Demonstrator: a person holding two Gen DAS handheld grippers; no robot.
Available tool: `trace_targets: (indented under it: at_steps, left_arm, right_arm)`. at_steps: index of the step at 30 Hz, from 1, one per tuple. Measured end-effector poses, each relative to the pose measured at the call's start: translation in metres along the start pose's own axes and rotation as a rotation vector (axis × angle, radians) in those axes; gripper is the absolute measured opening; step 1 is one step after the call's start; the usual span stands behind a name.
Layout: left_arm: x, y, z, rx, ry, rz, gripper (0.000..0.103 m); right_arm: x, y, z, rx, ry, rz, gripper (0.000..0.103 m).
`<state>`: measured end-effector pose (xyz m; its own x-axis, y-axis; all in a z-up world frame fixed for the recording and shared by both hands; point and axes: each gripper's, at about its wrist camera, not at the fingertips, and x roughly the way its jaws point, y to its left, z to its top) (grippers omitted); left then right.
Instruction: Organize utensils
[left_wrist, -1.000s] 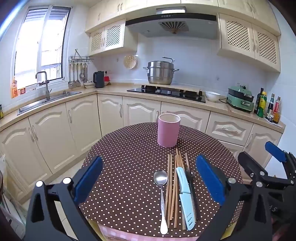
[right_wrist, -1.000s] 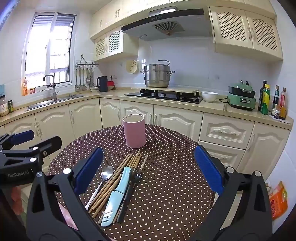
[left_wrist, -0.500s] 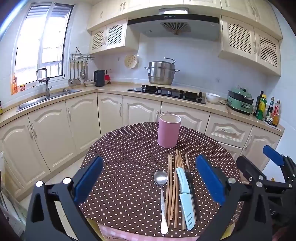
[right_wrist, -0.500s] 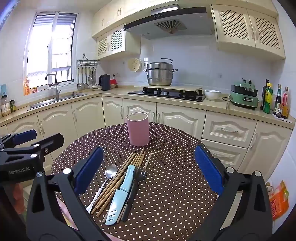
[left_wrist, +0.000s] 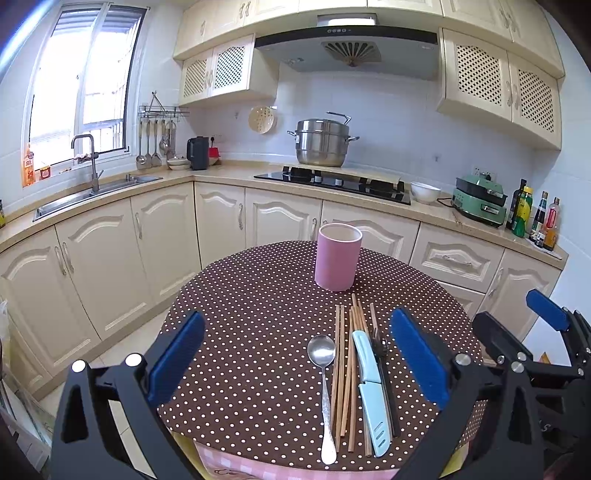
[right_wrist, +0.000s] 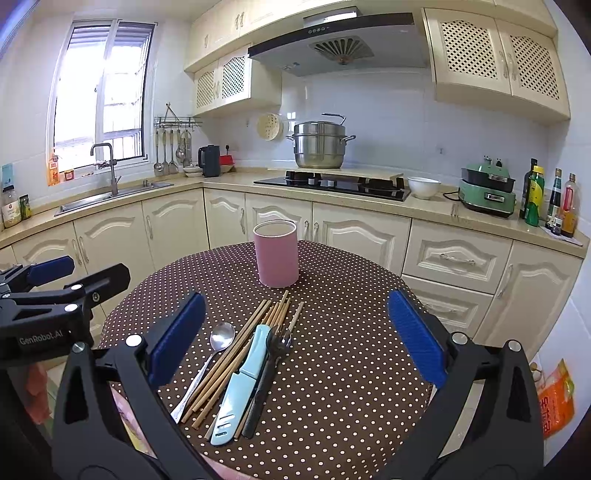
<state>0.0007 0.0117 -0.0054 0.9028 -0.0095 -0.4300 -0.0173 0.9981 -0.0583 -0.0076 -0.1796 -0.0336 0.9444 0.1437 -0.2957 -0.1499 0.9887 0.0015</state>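
A pink cylindrical holder (left_wrist: 338, 257) (right_wrist: 276, 253) stands upright at the far side of the round polka-dot table (left_wrist: 240, 332) (right_wrist: 351, 350). In front of it lie a metal spoon (left_wrist: 323, 373) (right_wrist: 210, 360), several wooden chopsticks (left_wrist: 344, 369) (right_wrist: 240, 350), a light-blue sheathed knife (left_wrist: 369, 387) (right_wrist: 242, 380) and a dark fork (left_wrist: 384, 369) (right_wrist: 271, 369), side by side. My left gripper (left_wrist: 295, 354) hovers open above the table's near edge, with the utensils between its blue pads. My right gripper (right_wrist: 295, 339) is open too, holding nothing. It also shows at the right of the left wrist view (left_wrist: 517, 332).
Cream kitchen cabinets and a counter wrap around behind the table, with a sink (left_wrist: 99, 188), a hob with a steel pot (left_wrist: 323, 142), a white bowl (right_wrist: 424, 186), a green appliance (right_wrist: 487, 190) and bottles (right_wrist: 546, 199). An orange bag (right_wrist: 556, 397) lies on the floor at right.
Both grippers drifted slightly; the view shifted a little and the holder and utensils stayed where they were. Both stayed open.
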Motion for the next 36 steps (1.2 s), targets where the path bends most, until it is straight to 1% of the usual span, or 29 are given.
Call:
trace_targets:
  at_steps: [23,27,36]
  left_arm:
    - [0.0004,-0.0027,0.0015,-0.003,0.006,0.001,0.099]
    - [0.0009,-0.0019,0.0017,-0.009,0.007,-0.005,0.099]
    - [0.0014,-0.0026,0.0017,-0.008,0.007,-0.008,0.099]
  right_arm:
    - [0.0013,-0.0068,0.0056,0.019,0.024,-0.001,0.097]
    - [-0.0001,-0.0067,0.0063,0.015,0.016,-0.014,0.097]
    - [-0.0004,-0.0095,0.007,0.02,0.021,-0.006,0.097]
